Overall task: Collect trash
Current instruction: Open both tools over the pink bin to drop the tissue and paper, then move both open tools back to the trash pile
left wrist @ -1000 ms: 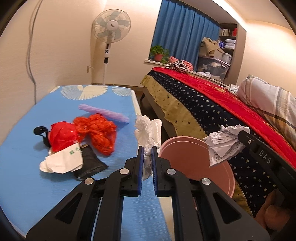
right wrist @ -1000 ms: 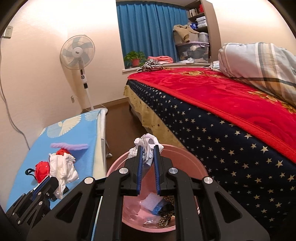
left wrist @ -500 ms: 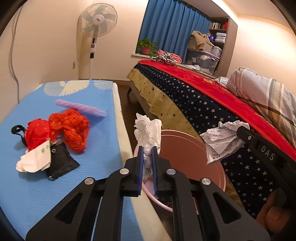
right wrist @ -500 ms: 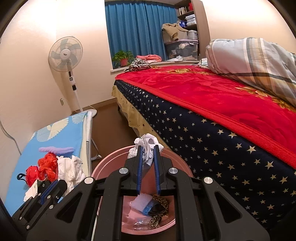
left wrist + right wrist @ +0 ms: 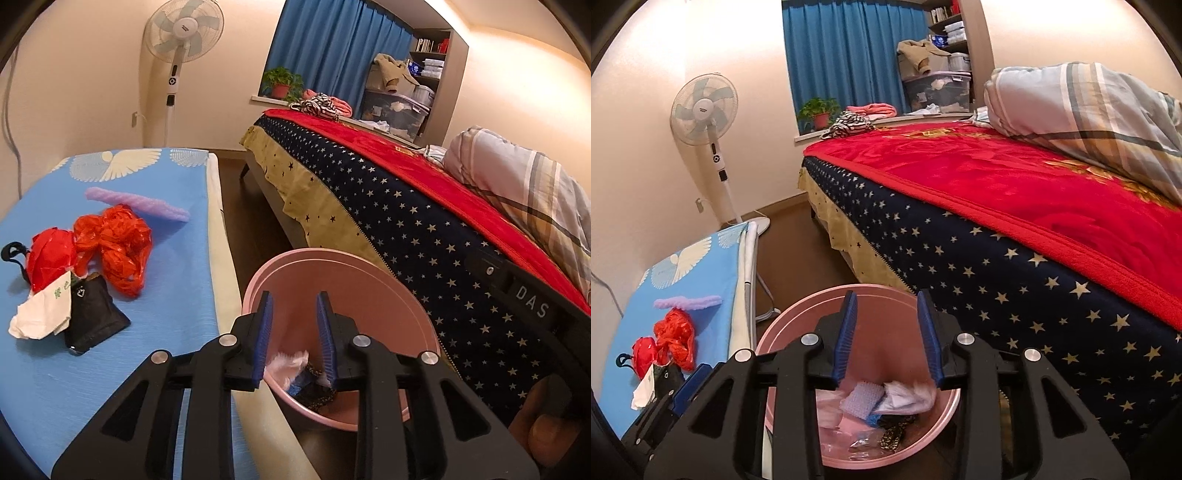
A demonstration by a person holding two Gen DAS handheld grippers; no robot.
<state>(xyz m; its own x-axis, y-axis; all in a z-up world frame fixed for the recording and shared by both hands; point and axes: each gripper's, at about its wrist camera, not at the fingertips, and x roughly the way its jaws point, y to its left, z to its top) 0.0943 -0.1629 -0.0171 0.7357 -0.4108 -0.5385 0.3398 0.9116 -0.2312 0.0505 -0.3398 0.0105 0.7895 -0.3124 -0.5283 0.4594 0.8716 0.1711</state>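
A pink trash bin (image 5: 373, 291) stands on the floor between the blue board and the bed, also in the right wrist view (image 5: 798, 314). My left gripper (image 5: 293, 330) is open and empty over the bin's near rim. My right gripper (image 5: 888, 334) is open and empty above the bin. White crumpled paper (image 5: 908, 397) lies inside with other scraps, and shows in the left wrist view (image 5: 286, 363). On the board lie an orange plastic bag (image 5: 114, 247), a red bag (image 5: 50, 258), a white wrapper (image 5: 44, 314), a black pouch (image 5: 92, 317) and a purple foam strip (image 5: 136, 203).
The blue ironing board (image 5: 159, 295) is on the left, its legs by the bin. The bed with a starred cover (image 5: 406, 229) and red blanket is close on the right. A standing fan (image 5: 183, 33) is by the far wall. The right gripper's body (image 5: 532, 306) crosses the right side.
Both grippers opened. The white tissue from the left and the crumpled paper from the right dropped into the pink bin. The left gripper moved right, over the bin.
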